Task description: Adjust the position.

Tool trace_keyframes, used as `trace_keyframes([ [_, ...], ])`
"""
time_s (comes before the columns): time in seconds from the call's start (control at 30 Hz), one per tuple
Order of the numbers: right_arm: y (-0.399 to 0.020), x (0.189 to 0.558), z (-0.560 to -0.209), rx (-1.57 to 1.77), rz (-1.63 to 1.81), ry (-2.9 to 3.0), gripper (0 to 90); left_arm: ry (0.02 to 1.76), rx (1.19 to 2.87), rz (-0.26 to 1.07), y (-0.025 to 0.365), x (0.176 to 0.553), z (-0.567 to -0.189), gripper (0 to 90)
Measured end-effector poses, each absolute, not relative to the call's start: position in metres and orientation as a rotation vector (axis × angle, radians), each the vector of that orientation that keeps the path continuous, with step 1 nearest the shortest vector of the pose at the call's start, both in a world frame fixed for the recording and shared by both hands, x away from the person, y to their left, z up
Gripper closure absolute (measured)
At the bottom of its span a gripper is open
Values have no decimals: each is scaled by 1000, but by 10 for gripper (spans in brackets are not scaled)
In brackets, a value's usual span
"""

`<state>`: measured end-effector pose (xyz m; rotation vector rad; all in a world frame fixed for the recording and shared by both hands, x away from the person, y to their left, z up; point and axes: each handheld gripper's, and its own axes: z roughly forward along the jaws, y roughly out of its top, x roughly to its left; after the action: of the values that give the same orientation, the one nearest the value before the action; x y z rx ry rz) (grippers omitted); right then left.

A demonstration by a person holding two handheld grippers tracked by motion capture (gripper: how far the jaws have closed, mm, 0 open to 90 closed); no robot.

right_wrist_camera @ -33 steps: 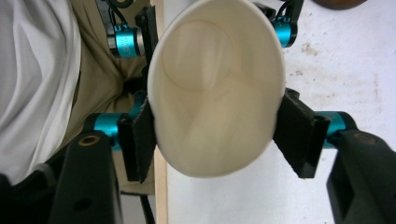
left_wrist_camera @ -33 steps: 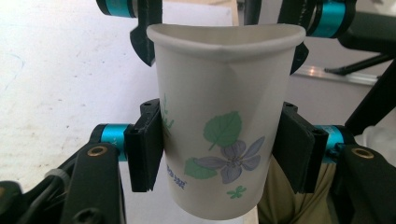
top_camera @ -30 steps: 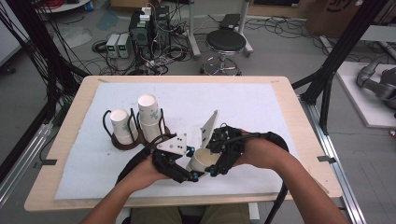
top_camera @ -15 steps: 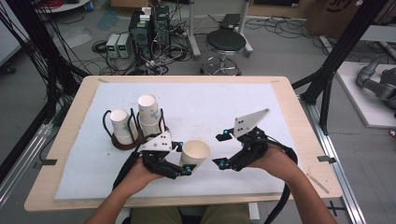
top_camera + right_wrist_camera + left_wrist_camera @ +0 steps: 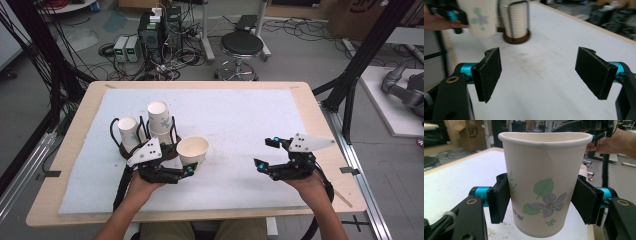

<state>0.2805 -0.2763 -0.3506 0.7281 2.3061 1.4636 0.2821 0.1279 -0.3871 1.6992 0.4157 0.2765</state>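
Upright flowered paper cup point(image 5: 544, 192), clamped

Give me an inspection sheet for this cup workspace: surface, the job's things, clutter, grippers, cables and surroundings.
Surface: wooden table under a white mat, faintly stained mid-mat.
Job's things: flowered paper cup, upright, mouth up; two stacks of cups in a wire holder on a round base.
Clutter: nothing seen.
Grippers: left gripper clamps the paper cup by its sides; right gripper open, nothing between its pads.
Cables: one trails from each gripper toward the person; tangled cables on the floor behind.
Surroundings: stool, electronics boxes, black frame posts.
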Motion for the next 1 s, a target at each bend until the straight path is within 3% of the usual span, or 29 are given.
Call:
trace_keyframes([
  [0.33,-311,264,-384,962,1409,2088,220,423,1655,342,139,284,-402,352],
  [1.0,-325,253,-391,975,1438,1994,214,413,1641,334,136,285,-405,349],
])
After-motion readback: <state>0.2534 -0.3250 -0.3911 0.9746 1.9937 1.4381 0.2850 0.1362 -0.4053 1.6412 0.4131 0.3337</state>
